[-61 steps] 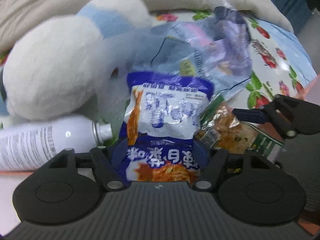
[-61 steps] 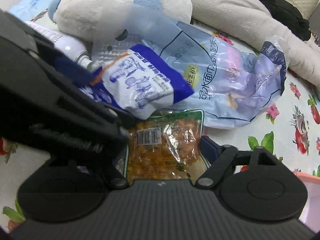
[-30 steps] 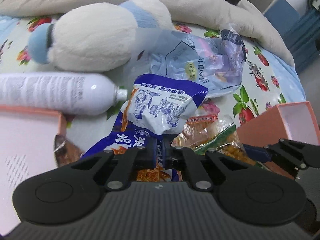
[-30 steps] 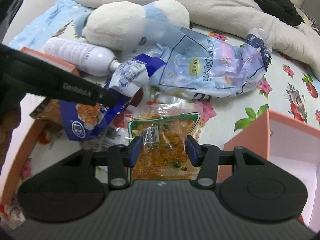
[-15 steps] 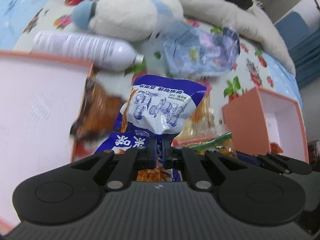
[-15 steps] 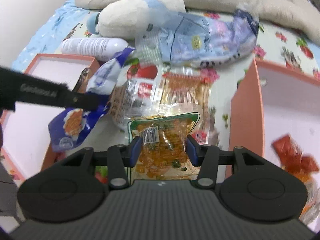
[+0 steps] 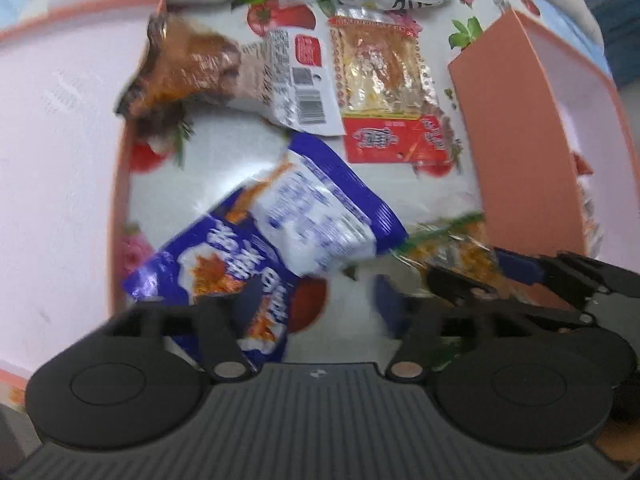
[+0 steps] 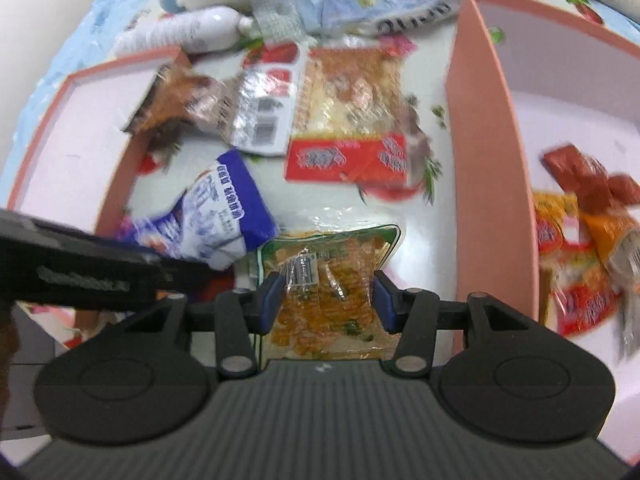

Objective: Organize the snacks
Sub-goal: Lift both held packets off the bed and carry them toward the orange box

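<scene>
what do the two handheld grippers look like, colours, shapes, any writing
Both are matt black plastic. Each has a ribbed plate nearest the camera, a round disc on either side, and angled link arms with silver pivot pins leading to two fingers tipped with blue pads. The left gripper and the right gripper look the same build. In the right wrist view, the left gripper's side carries pale lettering, too blurred to read. No cables or sleeves show.

Both views are bright and evenly lit, with soft, faint shadows. Glare flecks the foil snack packets (image 7: 380,68) near twelve o'clock. Motion blur smears the blue packet (image 7: 288,236) at centre and the red packets (image 8: 584,216) at three o'clock. Fisheye distortion bows the pink boxes (image 8: 488,168) toward the rims.
</scene>
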